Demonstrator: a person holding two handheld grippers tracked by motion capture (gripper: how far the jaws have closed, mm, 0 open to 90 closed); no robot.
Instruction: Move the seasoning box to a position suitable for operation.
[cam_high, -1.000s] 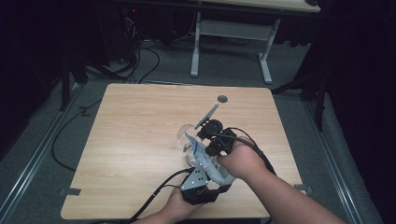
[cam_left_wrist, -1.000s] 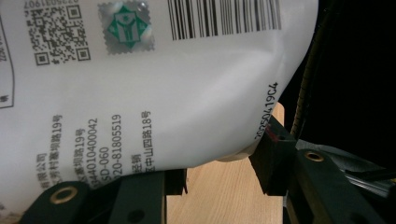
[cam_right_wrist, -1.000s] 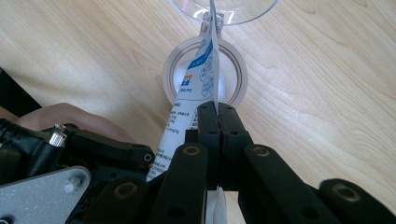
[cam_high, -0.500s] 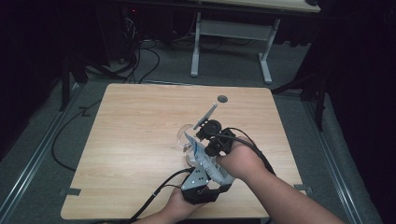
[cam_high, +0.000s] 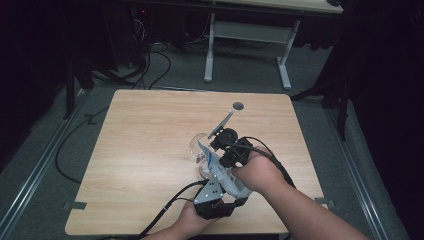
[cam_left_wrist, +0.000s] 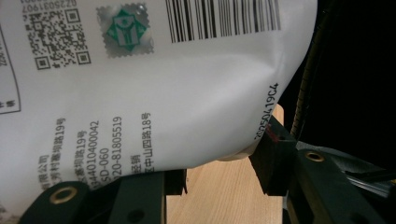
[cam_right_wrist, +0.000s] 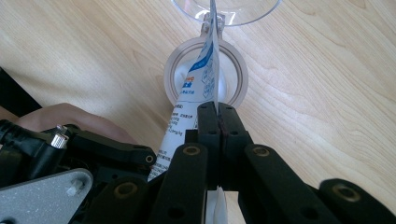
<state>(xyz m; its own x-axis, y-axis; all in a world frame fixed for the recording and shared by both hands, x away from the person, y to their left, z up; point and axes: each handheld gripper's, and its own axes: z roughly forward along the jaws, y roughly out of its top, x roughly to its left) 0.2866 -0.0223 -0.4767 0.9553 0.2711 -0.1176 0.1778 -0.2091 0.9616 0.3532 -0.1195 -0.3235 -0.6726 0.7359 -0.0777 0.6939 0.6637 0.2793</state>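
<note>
1. While a person stands at the near edge of a pale wooden counter, both hands meet near its middle, each holding a claw on one white printed pouch.
2. The left claw comes up from the near edge; in the left gripper view its two black jaws stand about half apart, one on either side of the pouch's bulging lower end, and they hold it.
3. That side of the pouch shows a barcode, two QR codes, a green seal and lines of Chinese print.
4. The right claw comes in from the person's right; in the right gripper view its jaws are pressed together on the thin flat edge of the pouch.
5. The pouch's blue-printed top end tilts away from the claws, over a white ring-shaped lid lying flat on the counter.
6. The pouch's tip reaches the rim of a clear glass bowl, just beyond the lid.
7. A small dark round spot sits at the far side of the counter, well apart from the hands.
</note>
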